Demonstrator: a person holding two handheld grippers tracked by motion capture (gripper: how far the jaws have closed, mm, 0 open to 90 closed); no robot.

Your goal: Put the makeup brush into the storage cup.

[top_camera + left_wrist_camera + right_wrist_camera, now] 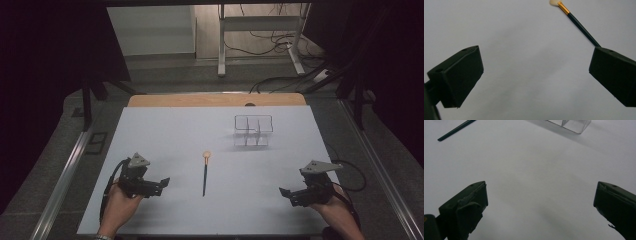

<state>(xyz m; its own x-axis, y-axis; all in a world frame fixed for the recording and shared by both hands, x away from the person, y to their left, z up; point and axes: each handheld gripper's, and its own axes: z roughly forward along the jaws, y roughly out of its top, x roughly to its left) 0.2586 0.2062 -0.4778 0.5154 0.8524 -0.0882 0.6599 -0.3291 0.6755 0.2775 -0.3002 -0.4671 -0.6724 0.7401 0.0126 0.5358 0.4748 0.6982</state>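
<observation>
A brush (205,173) with a dark thin handle, gold ferrule and pale tip is seen lying mid-table (165,135), between the left gripper (161,183) and right gripper (286,193), both with jaws spread and empty. A clear organizer (253,131) is cut off in the right gripper view. No writing can be read.

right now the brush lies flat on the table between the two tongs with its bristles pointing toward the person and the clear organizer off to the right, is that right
Not quite. In the high view the brush lies flat between the left tongs and right tongs, but its pale bristles point away from the person, toward the table's far edge. The dark handle end is nearer the person. The clear organizer does sit off to the right.
</observation>
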